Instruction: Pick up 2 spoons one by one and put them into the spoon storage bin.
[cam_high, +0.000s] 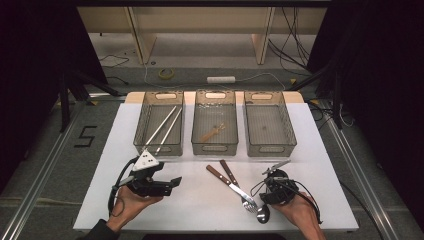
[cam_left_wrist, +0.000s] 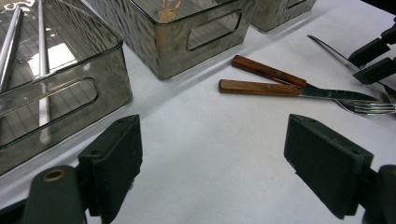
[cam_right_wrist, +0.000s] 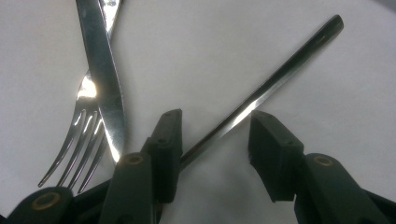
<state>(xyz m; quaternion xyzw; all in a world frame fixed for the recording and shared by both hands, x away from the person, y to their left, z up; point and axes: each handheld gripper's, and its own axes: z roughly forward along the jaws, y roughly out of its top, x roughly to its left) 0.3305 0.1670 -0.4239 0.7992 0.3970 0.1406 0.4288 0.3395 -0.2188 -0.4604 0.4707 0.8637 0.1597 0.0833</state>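
Three bins (cam_high: 215, 131) far; knife (cam_high: 235, 182), fork (cam_high: 231, 188) near. Right gripper (cam_right_wrist: 212, 135) fingers straddle spoon (cam_right_wrist: 280, 74) handle, ungripped, for sorting; left gripper (cam_left_wrist: 212, 163) open, idle.

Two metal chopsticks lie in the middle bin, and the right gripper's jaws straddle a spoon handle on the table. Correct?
Not quite: the chopsticks lie in the left bin, as the high view shows. The right gripper does straddle the spoon handle.

Knife (cam_high: 231, 180), fork (cam_high: 234, 189) before middle bin (cam_high: 214, 148); spoon (cam_high: 270, 192) right.
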